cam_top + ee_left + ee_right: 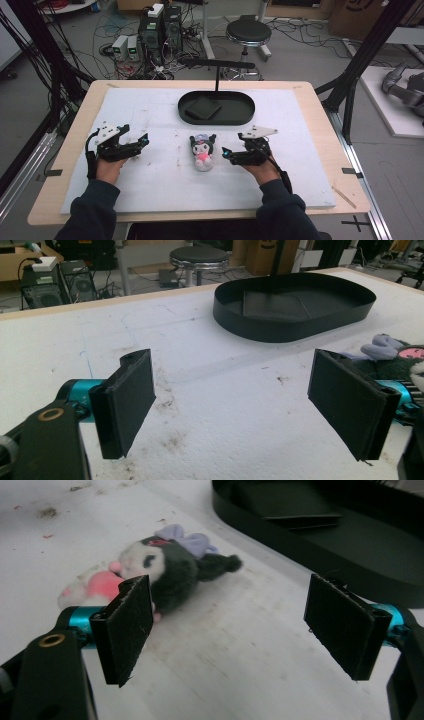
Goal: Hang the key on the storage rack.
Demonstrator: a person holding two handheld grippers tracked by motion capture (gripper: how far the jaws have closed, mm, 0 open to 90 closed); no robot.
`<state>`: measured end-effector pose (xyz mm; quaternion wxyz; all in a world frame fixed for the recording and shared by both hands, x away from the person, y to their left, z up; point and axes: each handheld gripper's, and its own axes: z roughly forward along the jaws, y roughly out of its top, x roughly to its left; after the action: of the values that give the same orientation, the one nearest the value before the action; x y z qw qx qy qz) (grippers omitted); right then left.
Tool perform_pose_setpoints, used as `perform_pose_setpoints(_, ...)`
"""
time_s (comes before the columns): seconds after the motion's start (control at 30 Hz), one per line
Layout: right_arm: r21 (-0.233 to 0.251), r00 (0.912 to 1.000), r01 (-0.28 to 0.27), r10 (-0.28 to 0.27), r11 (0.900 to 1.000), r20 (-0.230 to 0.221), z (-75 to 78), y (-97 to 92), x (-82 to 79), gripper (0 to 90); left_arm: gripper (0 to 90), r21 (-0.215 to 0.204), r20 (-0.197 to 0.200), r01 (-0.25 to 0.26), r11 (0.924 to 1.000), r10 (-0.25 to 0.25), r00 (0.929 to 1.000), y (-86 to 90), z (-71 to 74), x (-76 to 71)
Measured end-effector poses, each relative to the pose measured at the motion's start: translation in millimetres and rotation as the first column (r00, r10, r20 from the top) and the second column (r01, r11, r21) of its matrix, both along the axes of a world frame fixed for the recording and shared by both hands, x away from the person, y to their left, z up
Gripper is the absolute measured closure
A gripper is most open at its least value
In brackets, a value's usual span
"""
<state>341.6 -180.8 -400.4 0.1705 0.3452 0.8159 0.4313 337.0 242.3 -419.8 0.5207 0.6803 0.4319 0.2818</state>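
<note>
A small plush toy [202, 151] with a black hood, white face and pink belly lies on the white foam board, midway between my two grippers. My left gripper [144, 139] rests on the board to the toy's left, open, nothing between its pads [127, 402]. The toy's purple ear [382, 347] peeks in behind the right pad of the left gripper view. My right gripper [226, 151] sits just right of the toy, open and empty. In the right gripper view the toy [160, 570] lies beyond the left pad [125, 627].
A black oval tray [185, 106] with a dark flat square [201, 107] inside and an upright post with a crossbar [217, 64] stands at the board's far middle. The wooden table edge [330, 145] runs around the foam. A stool and computers stand on the floor beyond.
</note>
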Motion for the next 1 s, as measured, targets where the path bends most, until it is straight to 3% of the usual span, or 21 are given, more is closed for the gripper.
perform_pose_setpoints(0.2, 0.027, 0.9976, -0.044, 0.046, 0.9987, -0.053, 0.6, 39.4, 4.0, 20.1, 19.3, -0.015, 0.000, -0.008, 0.9999, 0.007, 1.0000, 4.6, 0.3, -0.8)
perform_pose_setpoints(0.3, -0.010, 0.9967, -0.043, 0.042, 0.9990, -0.070, -3.1, 56.5, 4.8, 20.1, 19.8, -0.017, -0.003, -0.013, 0.9998, 0.013, 0.9999, 5.9, 0.2, -0.9)
perform_pose_setpoints(0.43, -0.057, 0.9940, 0.001, -0.008, 0.9983, -0.109, -13.0, 72.5, 8.4, 17.5, 20.5, -0.013, -0.005, -0.013, 0.9998, 0.013, 0.9999, 5.9, -0.5, -1.2)
perform_pose_setpoints(0.67, -0.080, 0.9875, -0.066, 0.054, 0.9946, -0.148, -22.8, 91.8, 14.3, 16.3, 21.4, -0.019, -0.010, -0.024, 0.9995, 0.024, 0.9997, 9.2, -1.2, -1.4)
perform_pose_setpoints(0.73, -0.056, 0.9789, -0.097, 0.085, 0.9937, -0.186, -23.7, 92.8, 18.0, 25.4, 21.8, -0.016, -0.013, -0.027, 0.9995, 0.027, 0.9996, 9.9, -1.1, -1.9)
perform_pose_setpoints(0.8, -0.061, 0.9787, -0.102, 0.089, 0.9929, -0.185, -21.8, 92.5, 18.1, 32.4, 22.3, -0.020, -0.014, -0.025, 0.9995, 0.025, 0.9996, 10.4, -1.3, -2.0)
perform_pose_setpoints(0.87, -0.056, 0.9782, -0.107, 0.095, 0.9927, -0.185, -17.6, 88.6, 17.7, 45.7, 22.4, -0.019, -0.016, -0.028, 0.9994, 0.028, 0.9995, 10.9, -1.5, -2.1)
perform_pose_setpoints(1.0, -0.063, 0.9807, -0.101, 0.089, 0.9929, -0.174, -10.3, 72.6, 20.5, 54.8, 22.7, -0.021, -0.013, -0.029, 0.9994, 0.028, 0.9995, 11.4, -1.7, -2.5)
